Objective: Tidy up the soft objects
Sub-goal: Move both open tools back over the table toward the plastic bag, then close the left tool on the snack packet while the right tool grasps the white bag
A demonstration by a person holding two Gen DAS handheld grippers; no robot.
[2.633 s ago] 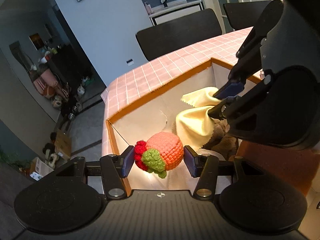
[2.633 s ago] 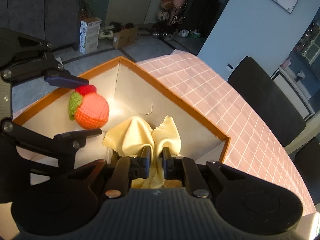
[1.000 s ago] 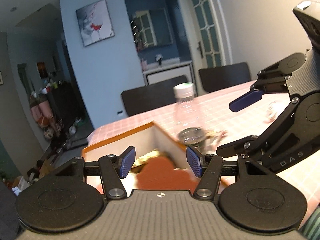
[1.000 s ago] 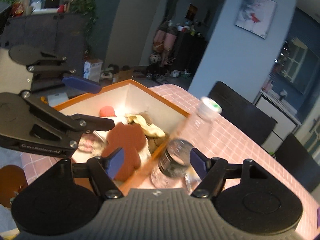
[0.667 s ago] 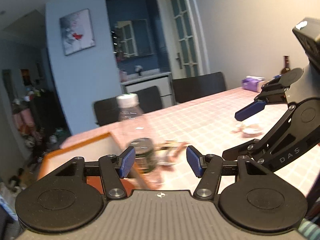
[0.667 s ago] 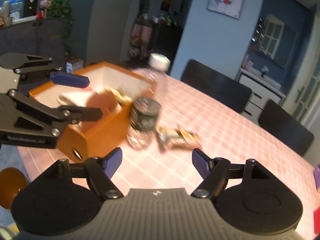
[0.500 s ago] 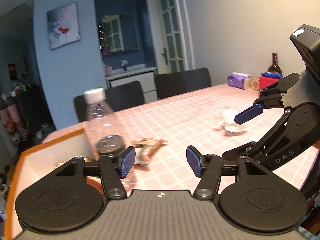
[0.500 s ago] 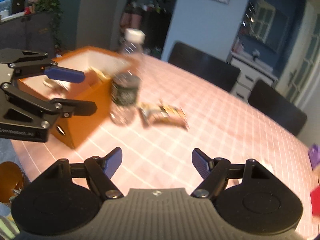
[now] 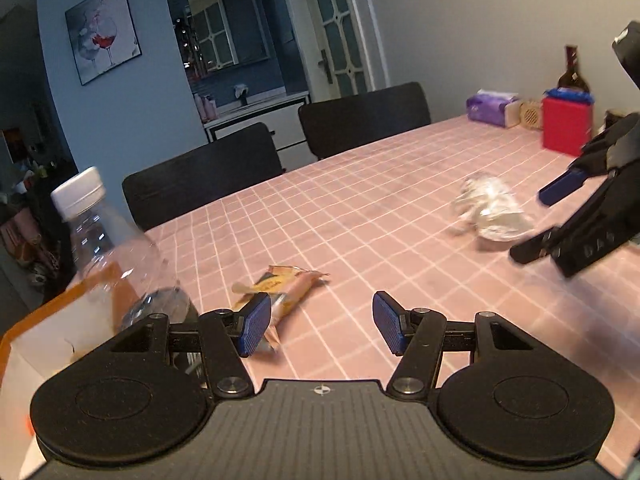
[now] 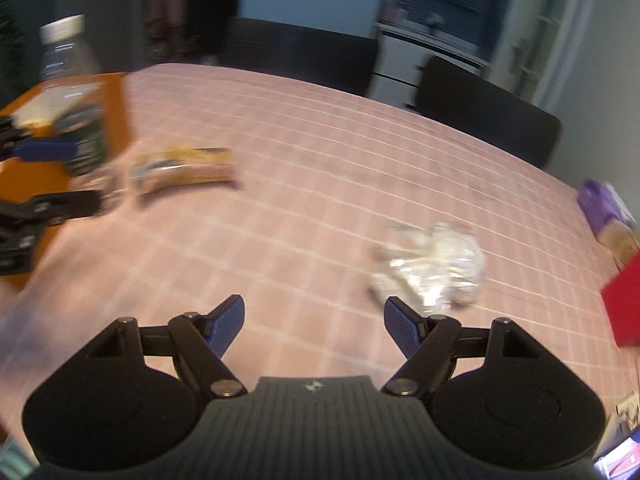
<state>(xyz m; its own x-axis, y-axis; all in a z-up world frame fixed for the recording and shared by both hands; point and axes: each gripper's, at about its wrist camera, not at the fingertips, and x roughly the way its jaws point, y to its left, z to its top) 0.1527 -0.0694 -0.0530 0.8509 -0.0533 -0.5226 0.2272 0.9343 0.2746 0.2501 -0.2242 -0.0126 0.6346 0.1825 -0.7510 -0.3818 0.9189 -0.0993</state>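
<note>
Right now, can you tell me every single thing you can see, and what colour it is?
Table: one, pink checked cloth, under everything.
Box: one, orange, far left end.
Bottle: one, clear with white cap, beside the box.
Snack wrapper: one, orange-yellow, lying near the bottle.
Crumpled bag: one, shiny silver-white, mid-table.
Red box: one, far right end.
Tissue pack: one, purple, beside the red box.
Dark bottle: one, behind the red box.
Chairs: two, black, far side.
Left gripper: black, blue pads, open, empty.
Right gripper: same, open, empty.
</note>
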